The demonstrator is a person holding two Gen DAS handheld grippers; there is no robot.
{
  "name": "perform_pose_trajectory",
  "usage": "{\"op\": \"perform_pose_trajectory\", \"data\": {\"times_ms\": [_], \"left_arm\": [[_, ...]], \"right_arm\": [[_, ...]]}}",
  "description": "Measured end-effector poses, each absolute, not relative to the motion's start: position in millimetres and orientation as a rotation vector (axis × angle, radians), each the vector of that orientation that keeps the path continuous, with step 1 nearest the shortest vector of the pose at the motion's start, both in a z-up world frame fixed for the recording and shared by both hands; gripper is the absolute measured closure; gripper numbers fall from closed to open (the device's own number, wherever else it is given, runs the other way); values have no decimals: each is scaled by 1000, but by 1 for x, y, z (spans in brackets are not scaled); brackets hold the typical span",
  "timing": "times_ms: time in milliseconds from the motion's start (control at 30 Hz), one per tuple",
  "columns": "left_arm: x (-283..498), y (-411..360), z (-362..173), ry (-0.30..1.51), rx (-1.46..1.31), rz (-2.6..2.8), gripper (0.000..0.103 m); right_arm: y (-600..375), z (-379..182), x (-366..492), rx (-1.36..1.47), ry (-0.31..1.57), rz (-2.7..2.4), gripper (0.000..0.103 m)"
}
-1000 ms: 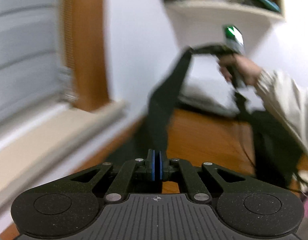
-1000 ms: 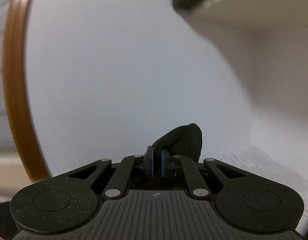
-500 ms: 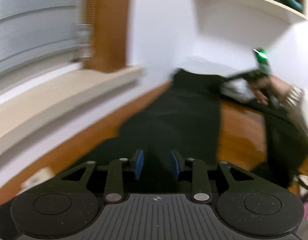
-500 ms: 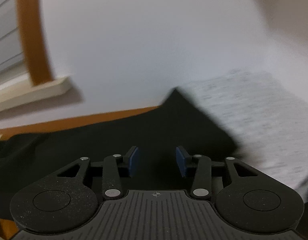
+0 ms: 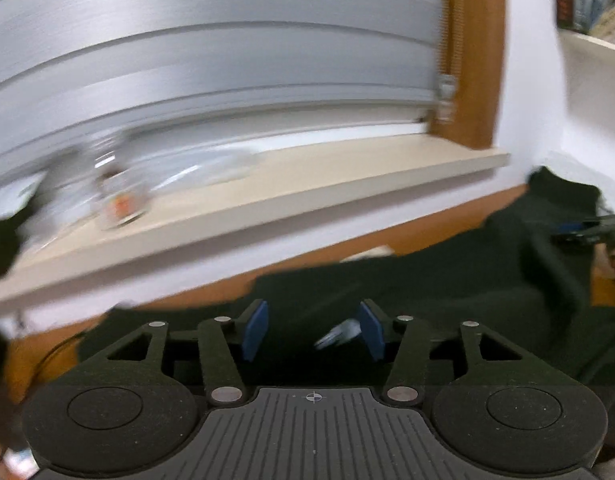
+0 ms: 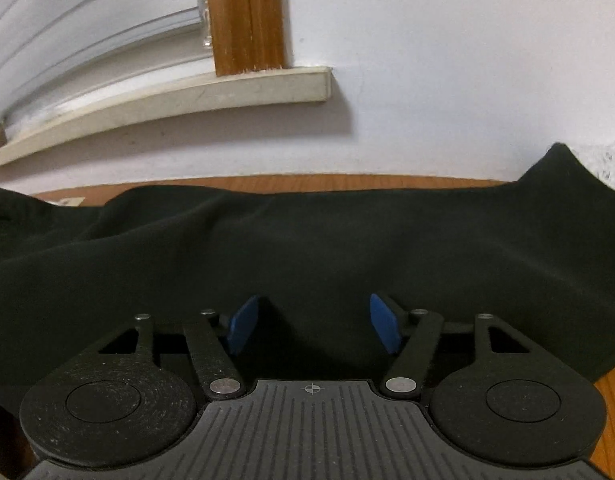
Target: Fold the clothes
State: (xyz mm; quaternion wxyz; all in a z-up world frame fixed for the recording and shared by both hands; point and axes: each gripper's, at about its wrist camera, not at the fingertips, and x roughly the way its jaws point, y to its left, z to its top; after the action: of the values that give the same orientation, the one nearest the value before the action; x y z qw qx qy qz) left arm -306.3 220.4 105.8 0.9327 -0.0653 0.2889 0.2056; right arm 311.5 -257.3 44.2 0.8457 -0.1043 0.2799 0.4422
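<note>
A black garment (image 6: 307, 248) lies spread along the wooden table, its far edge near the wall. My right gripper (image 6: 313, 330) hovers open just over it, blue pads apart, nothing between them. In the left wrist view the same black garment (image 5: 447, 292) stretches to the right, and my left gripper (image 5: 313, 330) is open above it with a blurred pale streak by its right pad. The right gripper's tip (image 5: 587, 232) shows at the far right edge of that view, over the cloth.
A cream windowsill (image 6: 167, 100) runs along the white wall with a brown window frame (image 6: 247, 16) and blinds above. A small jar (image 5: 121, 204) stands blurred on the sill. Bare wooden table (image 6: 611, 412) shows at the right. A white textured cloth (image 6: 611, 160) lies behind the garment.
Both grippers let go of the garment, which dropped from held up to lying flat on the table. Both grippers opened wider and the left one swung left toward the window.
</note>
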Motion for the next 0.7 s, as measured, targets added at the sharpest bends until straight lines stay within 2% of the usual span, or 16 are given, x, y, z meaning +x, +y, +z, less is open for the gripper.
{"op": "perform_pose_trajectory", "data": {"times_ms": [133,200,433,700], "left_arm": [[-353,240,95,580,-150,488,39],[-367,245,91,581,-156,512,37],[-386,252,76,583,-146,505,31],[-379,252,54,611,-226,409,29]], "right_arm": [[-253,42,311,-236,590,939,37],[-252,41,310,-244,590,942,32],[-252,41,309,-243,592,930,31],[-250,41,306,-257,590,920,30]]}}
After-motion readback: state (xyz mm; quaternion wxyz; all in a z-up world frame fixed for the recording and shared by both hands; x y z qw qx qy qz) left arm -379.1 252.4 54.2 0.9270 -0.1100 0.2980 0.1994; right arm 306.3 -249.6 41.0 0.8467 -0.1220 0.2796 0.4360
